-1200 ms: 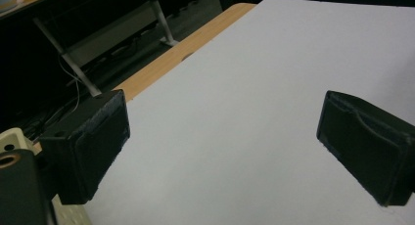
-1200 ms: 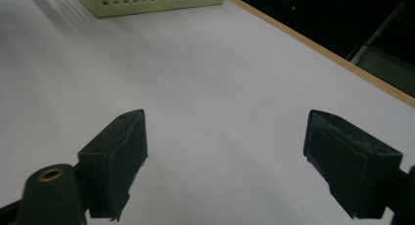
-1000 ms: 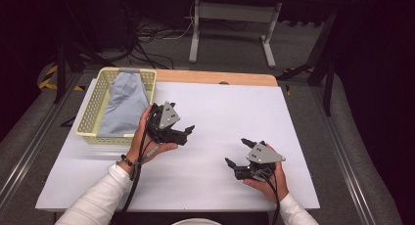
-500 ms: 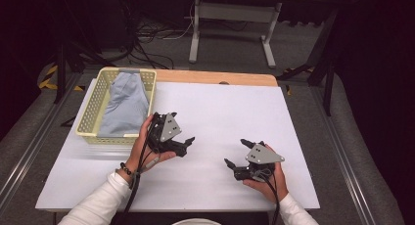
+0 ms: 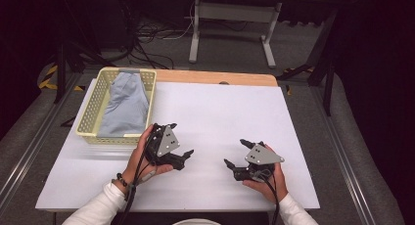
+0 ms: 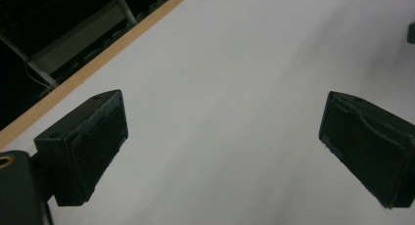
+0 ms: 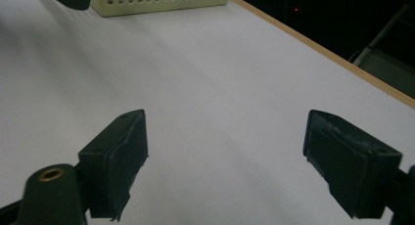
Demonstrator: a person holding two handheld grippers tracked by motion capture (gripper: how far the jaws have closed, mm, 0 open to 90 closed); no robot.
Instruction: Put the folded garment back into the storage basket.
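- Grippers both over the white table top [image 5: 220,112], nothing held in either.
- Left gripper [image 5: 180,139]: held in the person's left hand [image 5: 142,159], just beside the near right corner of the yellow basket [image 5: 90,110], not touching it as far as the high view shows. Jaws spread wide, pointing toward the table's middle.
- Left gripper view: left gripper [image 6: 222,146] has bare white surface between its black pads [image 6: 98,142], nothing pinched. Wooden table edge [image 6: 98,63] runs diagonally at upper left.
- Right gripper [image 5: 237,154]: in the person's right hand [image 5: 266,178], near the front right part of the table, well apart from the basket. Jaws spread, pointing left and slightly away from the person.
- Right gripper view: right gripper [image 7: 225,156] jaws wide apart, only white table between them; perforated basket wall [image 7: 161,0] far off at the top.
- Grey cloth [image 5: 126,105]: lies crumpled inside the basket, filling most of it, one end draped up at the far rim. Neither gripper touches it; left gripper is the nearer one.
- Basket sits at the table's left side, long axis running away from the person.
- White sleeves [image 5: 95,210] come in at the bottom edge.
- Floor behind the table has cables [image 5: 147,34] and a grey metal stand [image 5: 230,19].
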